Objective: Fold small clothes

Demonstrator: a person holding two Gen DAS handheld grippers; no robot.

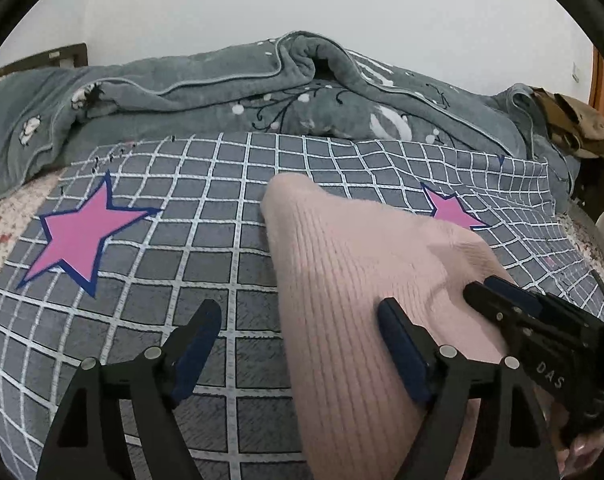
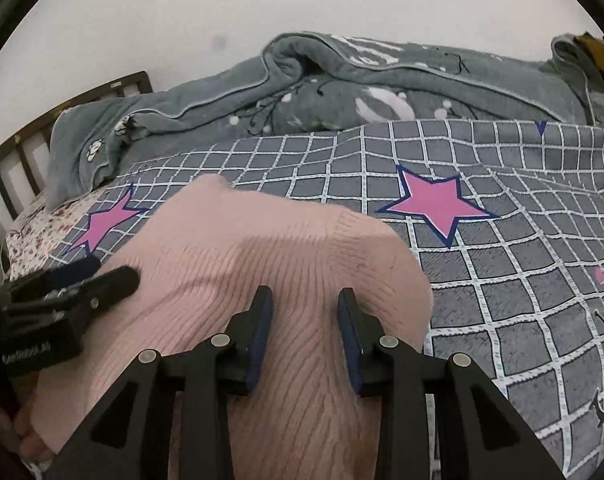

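Pink knit garment (image 2: 237, 264): lying lengthwise ahead, bunching between the narrowly parted right gripper (image 2: 305, 300); left gripper (image 1: 297, 312) gaping wide, straddling its left edge.

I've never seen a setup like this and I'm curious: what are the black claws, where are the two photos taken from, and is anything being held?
There is no robot here. A person holds a two-finger gripper in each hand, and each carries a wide-angle camera looking along its fingers. One picture is from the left gripper, the other from the right gripper, and each also shows the other at its edge. They are over a bed with a checked sheet printed with pink stars and a crumpled grey blanket behind. On the sheet lies a pink ribbed knit garment. The left gripper is wide open and holds nothing. The right gripper's narrower jaws straddle the knit, and whether they pinch it is unclear.
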